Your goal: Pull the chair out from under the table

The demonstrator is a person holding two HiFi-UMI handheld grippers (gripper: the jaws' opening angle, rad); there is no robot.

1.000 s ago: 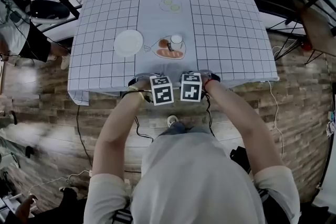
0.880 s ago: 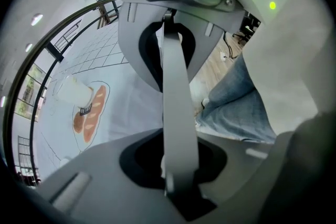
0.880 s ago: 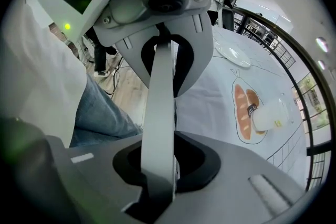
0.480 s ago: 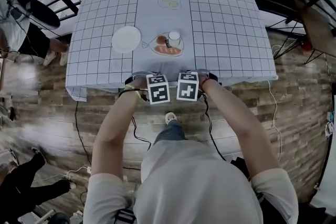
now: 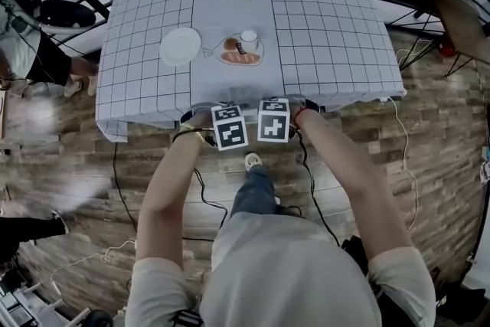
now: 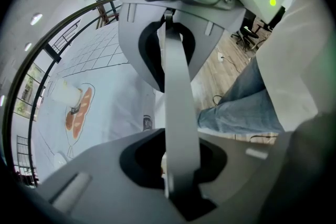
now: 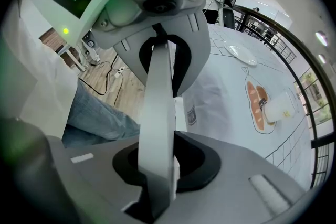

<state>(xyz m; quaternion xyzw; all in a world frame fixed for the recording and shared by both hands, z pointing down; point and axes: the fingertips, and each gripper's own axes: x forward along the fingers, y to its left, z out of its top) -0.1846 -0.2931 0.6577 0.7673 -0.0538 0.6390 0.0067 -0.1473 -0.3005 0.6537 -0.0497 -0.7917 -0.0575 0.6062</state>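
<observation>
White top edge of chair point(image 7: 179, 106) at near side of gridded table point(image 5: 329, 27), rest hidden under cloth | left gripper point(image 6: 170, 160) clamped on it; right gripper point(image 7: 168, 165) clamped likewise; both point down

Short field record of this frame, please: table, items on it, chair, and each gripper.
table: covered by a checked cloth
on table: white plate, white cup
chair: nearly all hidden at the cloth's near edge; only a white edge shows by the jaws
left gripper: at that near edge, pointing down, closed on the chair
right gripper: right beside it, same grip
</observation>
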